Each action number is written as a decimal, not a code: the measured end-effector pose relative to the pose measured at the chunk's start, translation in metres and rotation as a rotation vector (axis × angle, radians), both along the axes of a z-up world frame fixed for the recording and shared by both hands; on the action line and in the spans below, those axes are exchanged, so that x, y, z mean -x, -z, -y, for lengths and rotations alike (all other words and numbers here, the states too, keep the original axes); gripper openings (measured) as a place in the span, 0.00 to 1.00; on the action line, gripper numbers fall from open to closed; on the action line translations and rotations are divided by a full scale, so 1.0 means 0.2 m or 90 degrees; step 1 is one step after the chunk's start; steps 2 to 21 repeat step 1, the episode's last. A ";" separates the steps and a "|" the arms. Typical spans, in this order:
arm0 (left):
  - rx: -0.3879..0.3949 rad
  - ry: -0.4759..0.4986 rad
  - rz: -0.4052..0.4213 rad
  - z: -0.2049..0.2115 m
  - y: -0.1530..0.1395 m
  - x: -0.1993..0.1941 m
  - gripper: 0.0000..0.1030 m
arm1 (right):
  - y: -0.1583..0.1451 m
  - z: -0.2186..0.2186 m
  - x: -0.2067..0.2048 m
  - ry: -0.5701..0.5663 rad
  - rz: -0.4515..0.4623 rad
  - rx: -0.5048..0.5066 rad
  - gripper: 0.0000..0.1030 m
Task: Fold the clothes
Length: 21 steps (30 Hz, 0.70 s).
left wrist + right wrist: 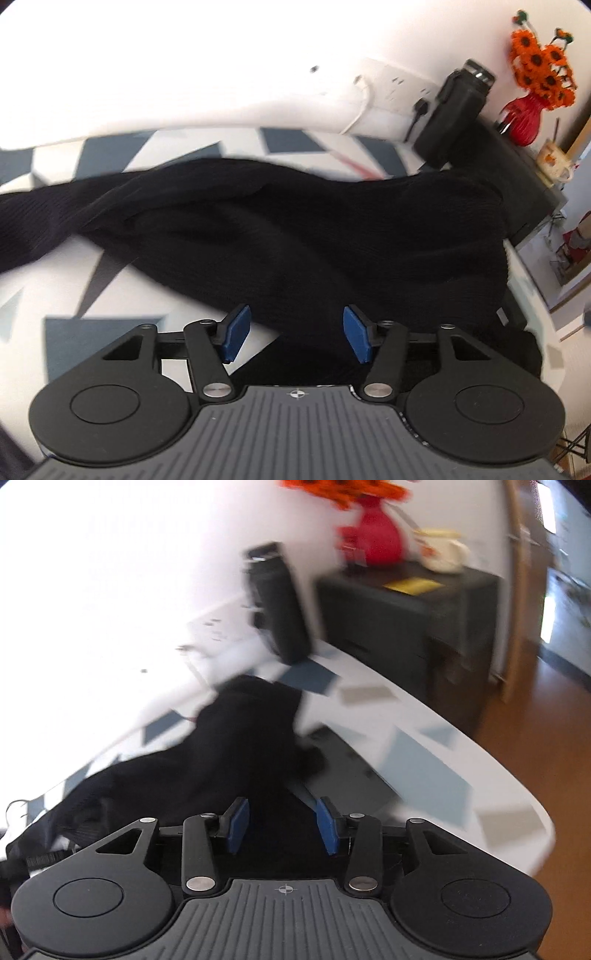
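A black knitted garment point(295, 229) lies rumpled across a table with a white, grey and blue geometric cloth point(74, 280). My left gripper point(295, 338) is open, its blue pads just above the garment's near edge, holding nothing. In the right wrist view the same garment point(236, 738) stretches away over the table point(424, 760). My right gripper point(282, 825) is open with dark cloth lying between and under its blue pads; the pads stand apart and do not pinch it. The view is motion-blurred.
A black flask point(454, 110) stands at the table's back by a wall socket point(399, 85). A dark cabinet point(406, 620) to the right carries a red vase of orange flowers point(524, 118) and a cream mug point(443, 550). The table edge point(517, 775) drops to wooden floor.
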<state>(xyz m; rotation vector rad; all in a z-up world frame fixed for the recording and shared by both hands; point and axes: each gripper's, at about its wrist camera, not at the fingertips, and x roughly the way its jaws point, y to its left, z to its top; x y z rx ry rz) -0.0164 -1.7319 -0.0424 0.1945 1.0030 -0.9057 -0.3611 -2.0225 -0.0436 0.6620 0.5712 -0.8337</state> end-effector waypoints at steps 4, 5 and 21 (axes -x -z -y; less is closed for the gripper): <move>-0.015 -0.007 -0.001 -0.02 0.02 -0.01 0.56 | 0.01 0.02 -0.07 -0.021 -0.004 -0.005 0.37; -0.015 -0.007 -0.001 -0.02 0.02 -0.01 0.56 | 0.01 0.02 -0.07 -0.021 -0.004 -0.005 0.37; -0.015 -0.007 -0.001 -0.02 0.02 -0.01 0.56 | 0.01 0.02 -0.07 -0.021 -0.004 -0.005 0.37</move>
